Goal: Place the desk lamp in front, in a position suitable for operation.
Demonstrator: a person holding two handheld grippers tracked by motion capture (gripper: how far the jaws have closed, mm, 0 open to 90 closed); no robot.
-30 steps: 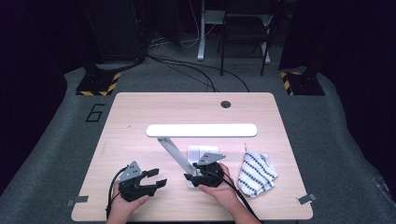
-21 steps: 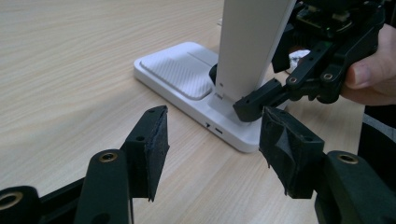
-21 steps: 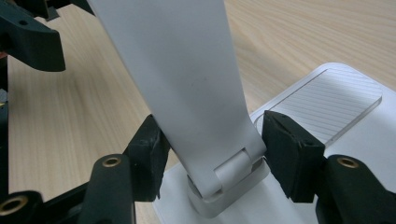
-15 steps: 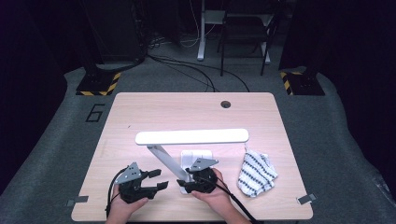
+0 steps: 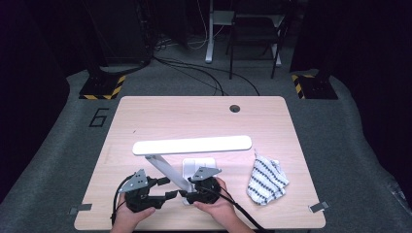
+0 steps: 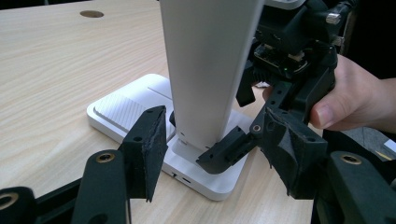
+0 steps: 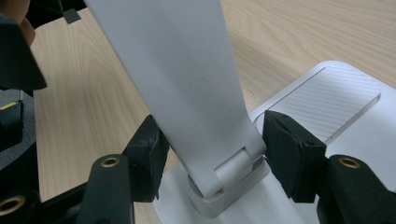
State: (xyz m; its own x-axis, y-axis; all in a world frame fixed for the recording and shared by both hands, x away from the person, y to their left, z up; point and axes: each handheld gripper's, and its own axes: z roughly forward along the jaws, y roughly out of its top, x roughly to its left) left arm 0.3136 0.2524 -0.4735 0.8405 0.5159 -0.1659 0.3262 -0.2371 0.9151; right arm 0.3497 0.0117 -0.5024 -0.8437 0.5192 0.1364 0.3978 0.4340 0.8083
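- Since a second ago, the desk lamp (image 5: 192,144) sits further left and nearer me on the table (image 5: 160,114); its light bar, earlier around the table's middle, now hangs closer to the near edge, and my right hand has slid left with it.
- My right gripper (image 5: 183,195) is at the foot of the lamp's slanted arm (image 5: 167,170), near the table's near edge. In the right gripper view its two pads stand either side of the arm's hinge (image 7: 229,170), the left pad at or just off the arm's edge, the right one with a sliver of gap; I read the jaws as apart, not clamped.
- My left gripper (image 5: 164,188) sits just left of the right one, jaws spread wide and pointing right at the lamp arm. In the left gripper view the arm rises between its pads without touching either.
- The lamp's white base (image 5: 200,165) lies flat on the table, a ribbed panel (image 7: 327,105) on its top.
- A striped cloth (image 5: 266,178) lies crumpled to the right of the lamp, apart from it.
- On the grey floor left of the table a painted "6" (image 5: 98,117) is readable; I see no lettering on the lamp.
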